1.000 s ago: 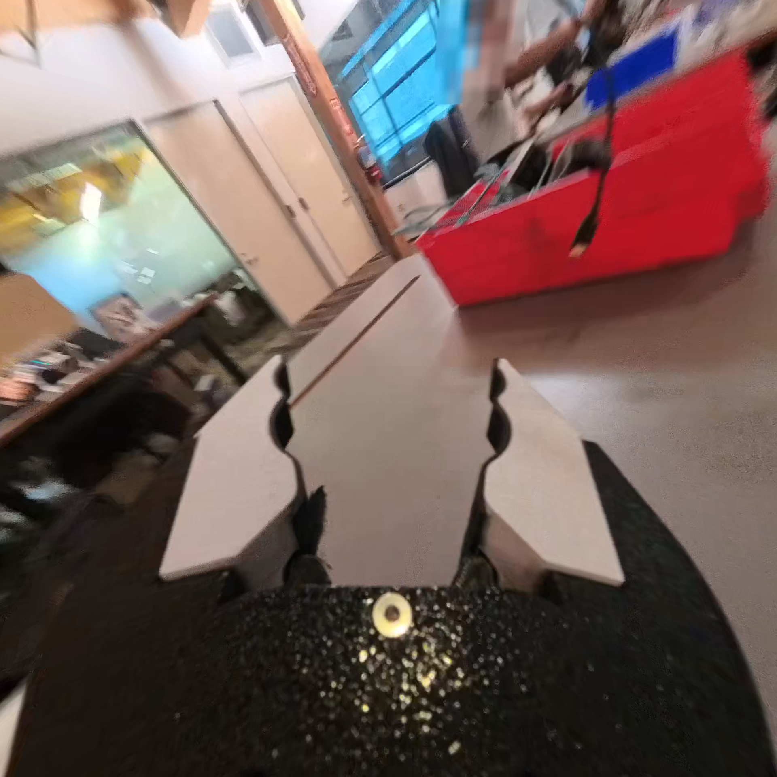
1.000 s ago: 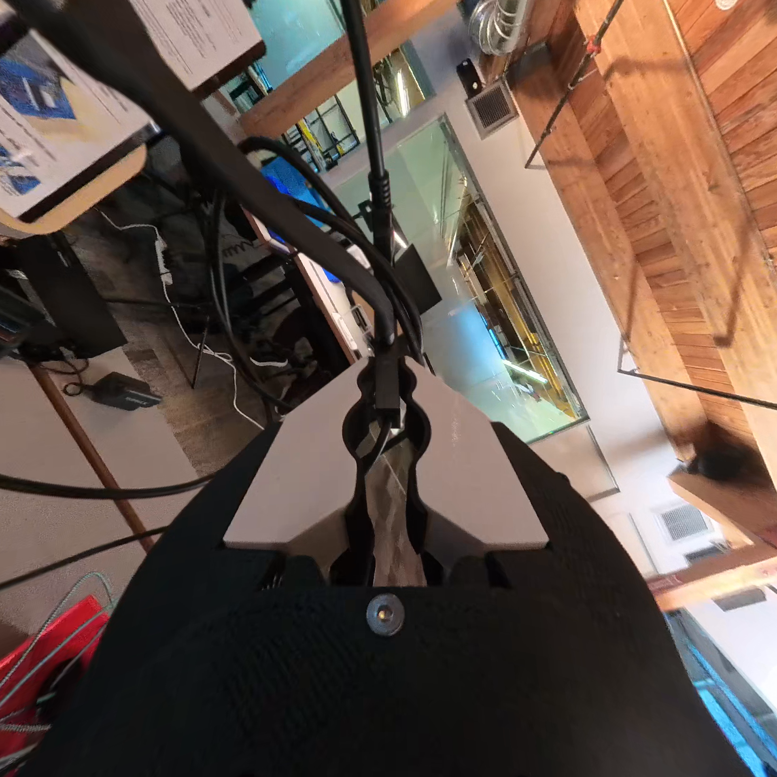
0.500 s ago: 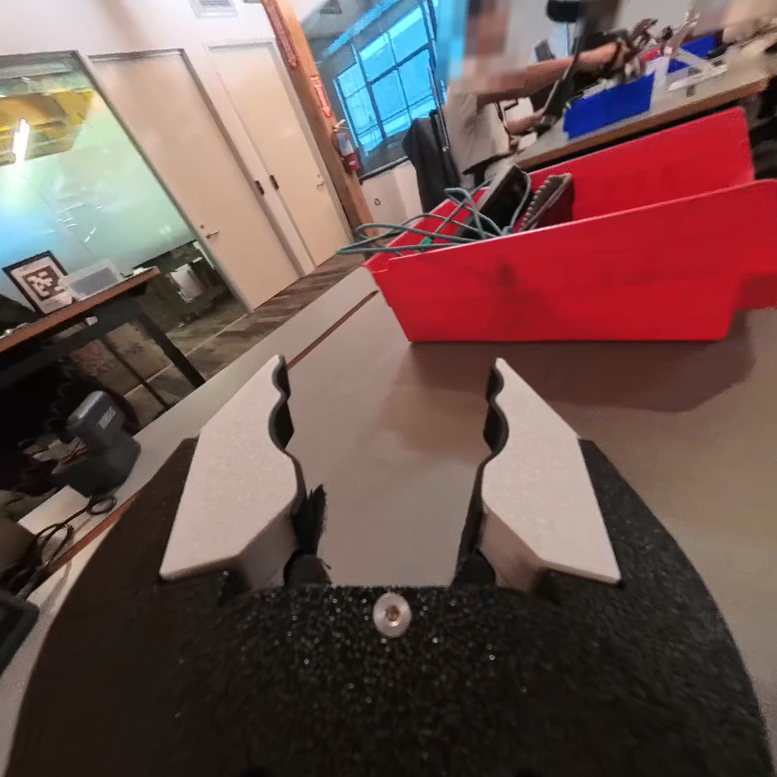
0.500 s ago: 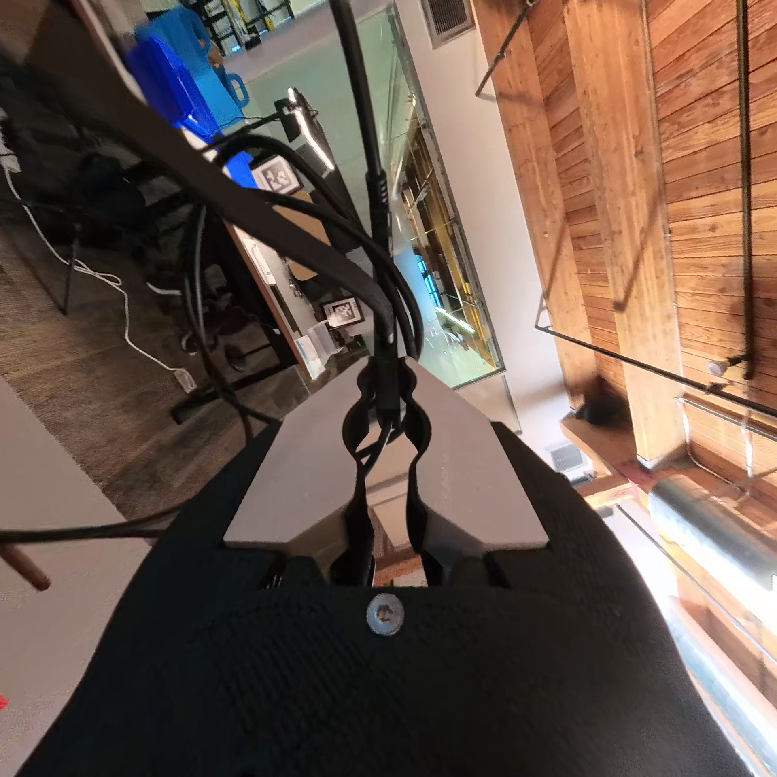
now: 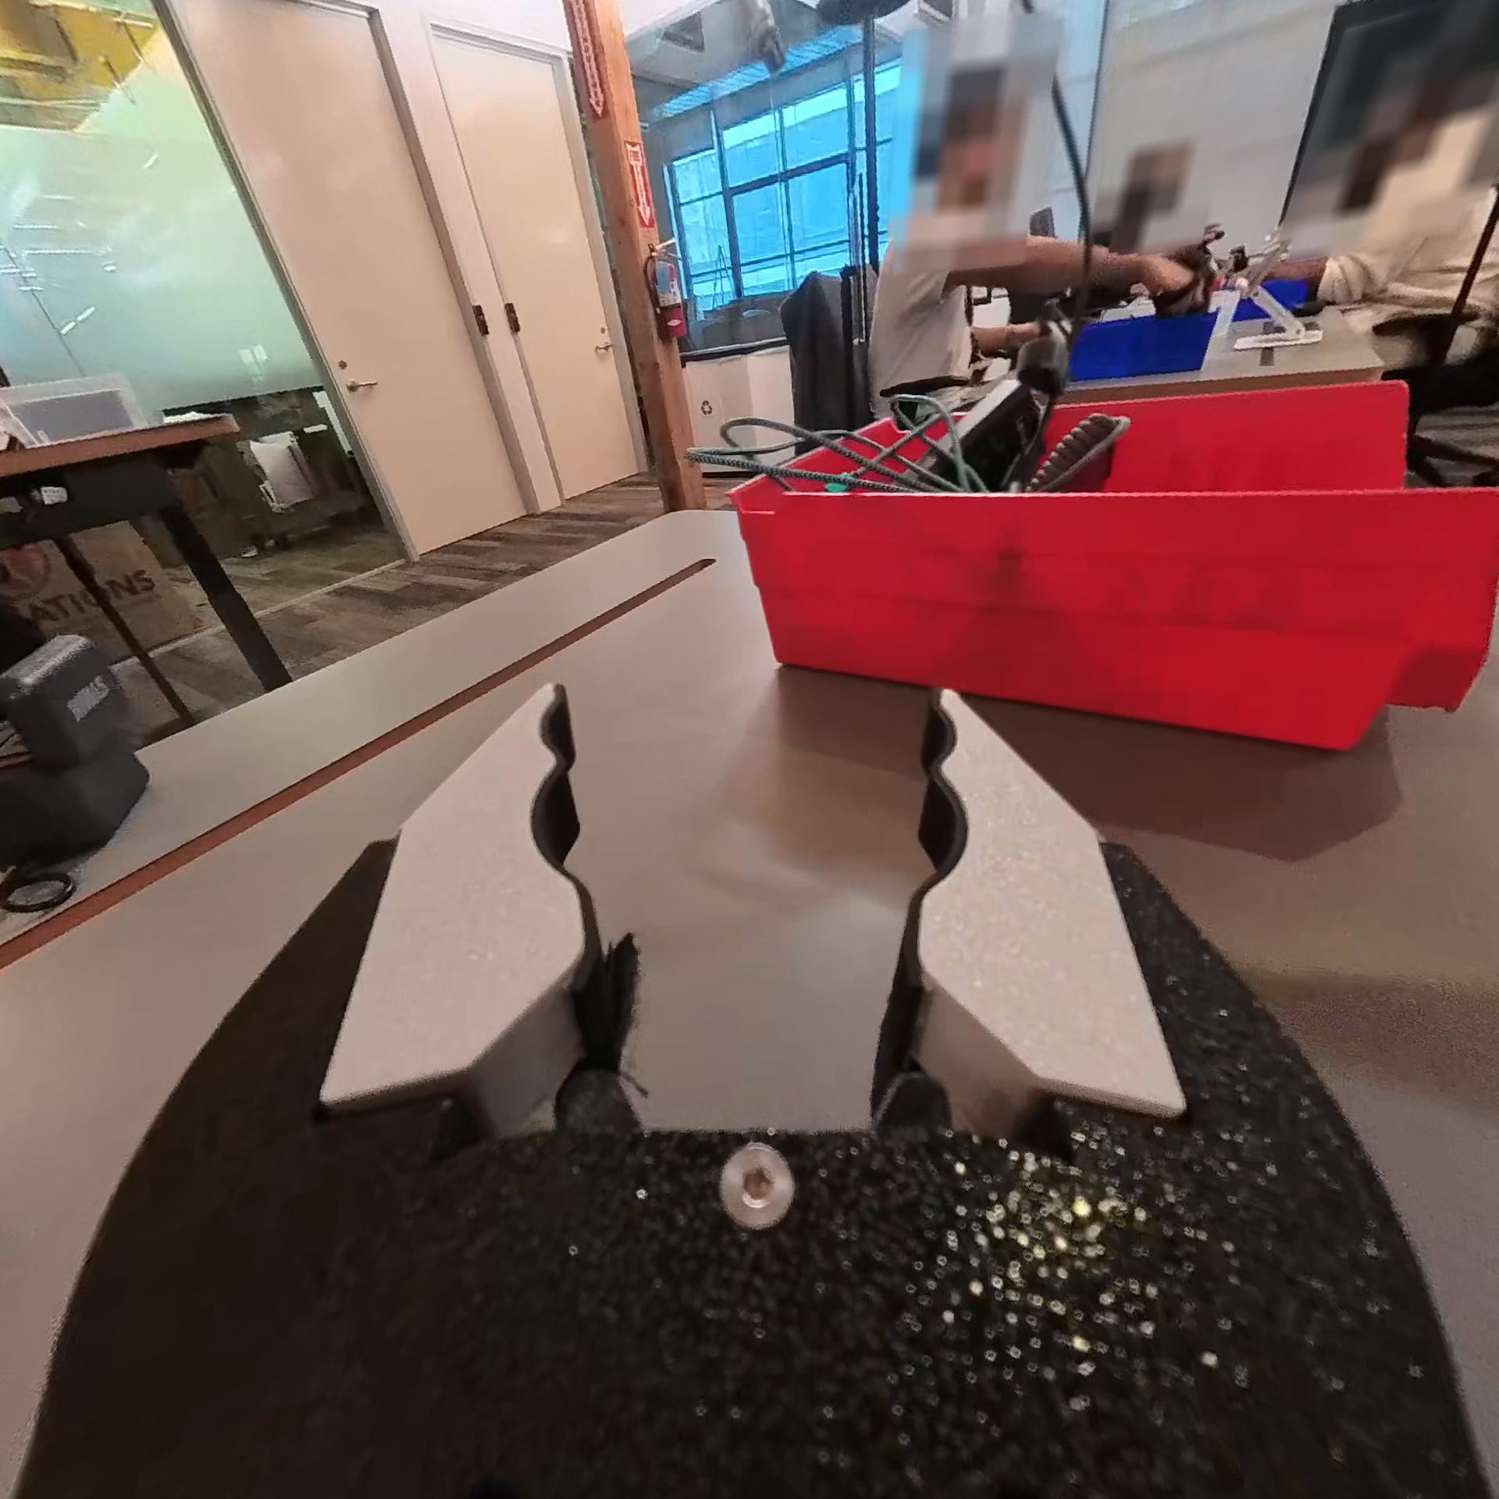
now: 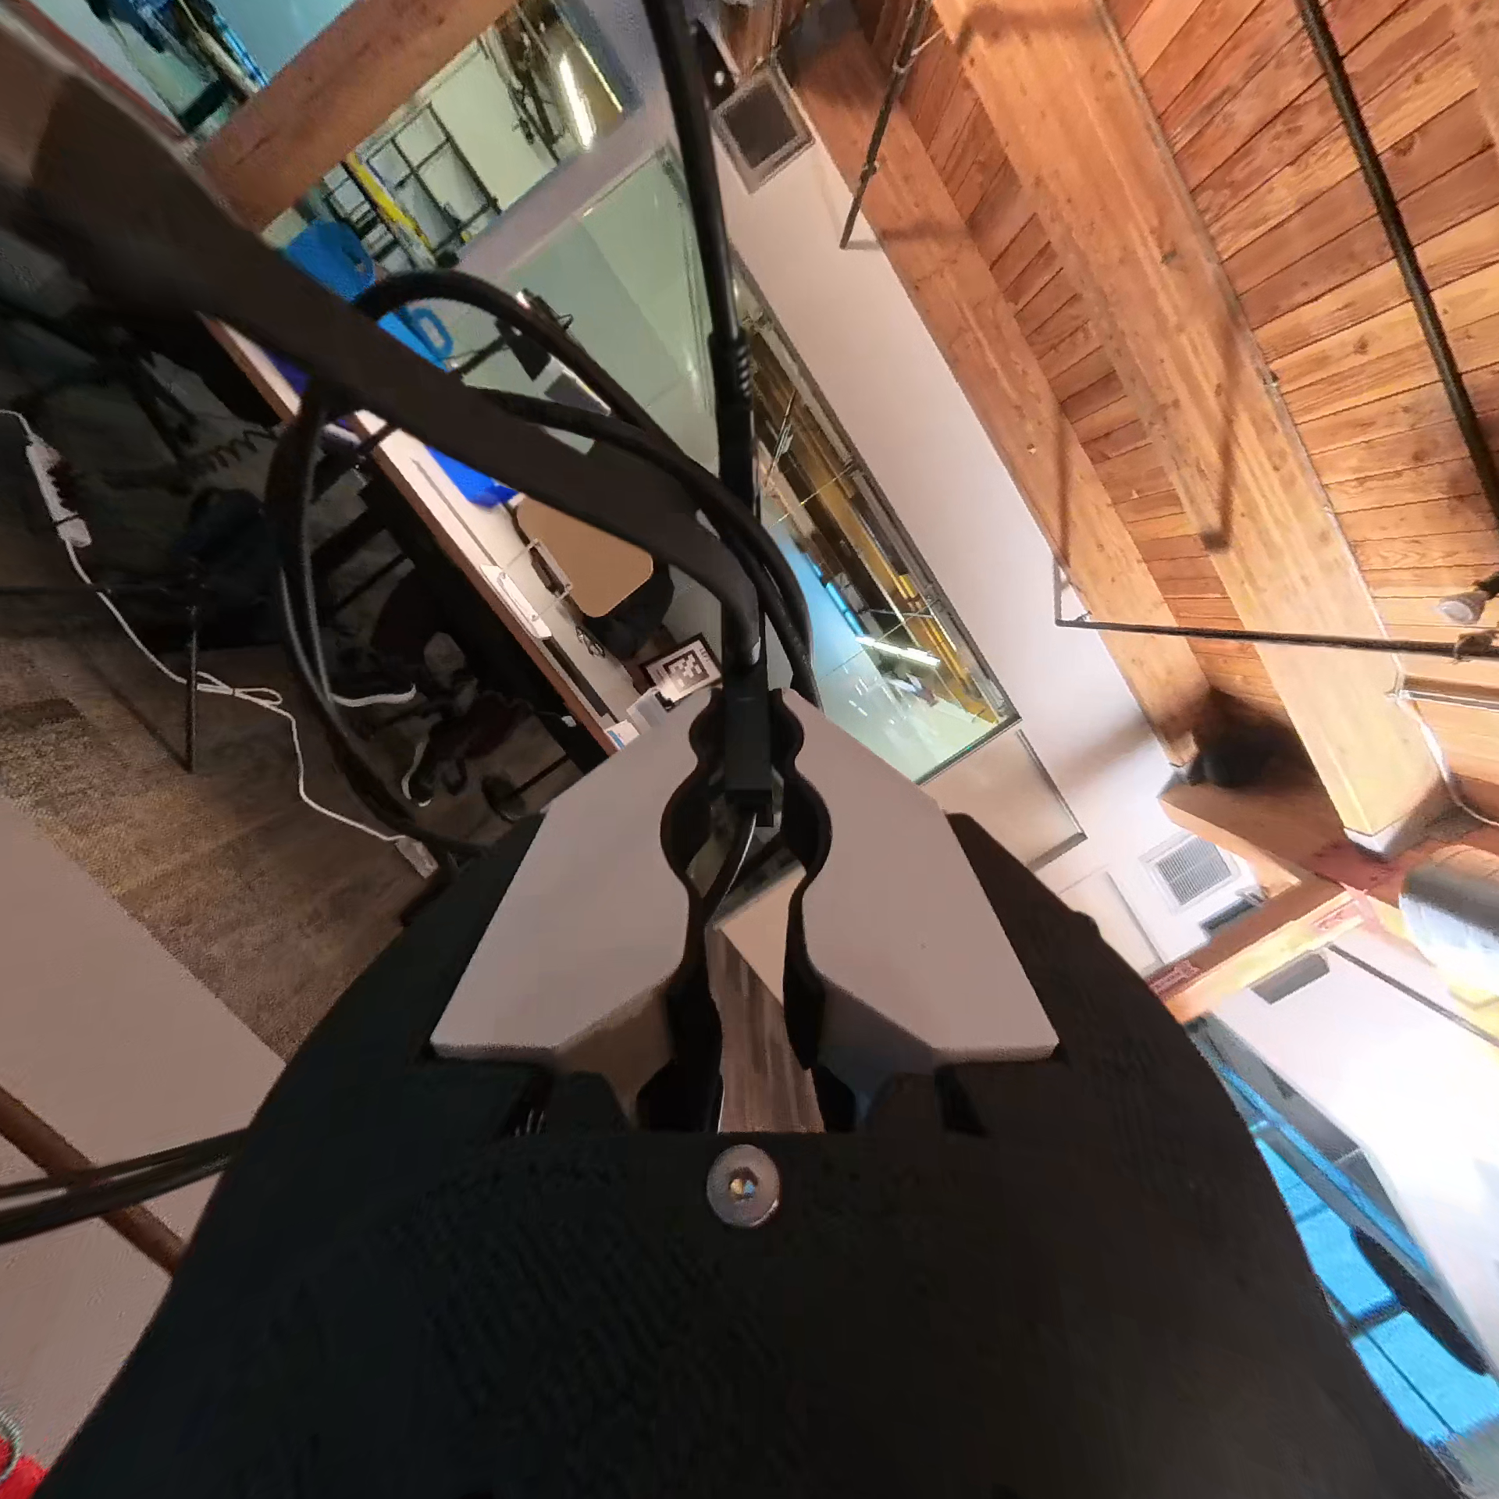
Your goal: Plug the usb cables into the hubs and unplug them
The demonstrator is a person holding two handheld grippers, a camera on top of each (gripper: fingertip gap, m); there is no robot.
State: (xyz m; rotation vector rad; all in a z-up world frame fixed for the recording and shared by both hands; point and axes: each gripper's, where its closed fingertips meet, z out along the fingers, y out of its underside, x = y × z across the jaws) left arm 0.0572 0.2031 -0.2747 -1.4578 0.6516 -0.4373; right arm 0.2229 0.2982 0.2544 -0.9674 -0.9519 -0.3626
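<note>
1. Pinching a smooth black usb cable by its plug, the right gripper tilts toward the plank ceiling, its wavy grey fingers nearly together.
2. Only the left wrist view shows the left gripper spread empty over the matte table, with a red plastic bin of tangled cords ahead.

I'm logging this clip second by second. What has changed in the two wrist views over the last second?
The left tool has swung level: the tilted, blurred table now sits flat, the red bin nearer and sharp. The cable end that dangled before the bin is no longer seen there. The right tool has turned slightly. Unchanged: left tool open and empty, right tool clamped on the black cable plug.
</note>
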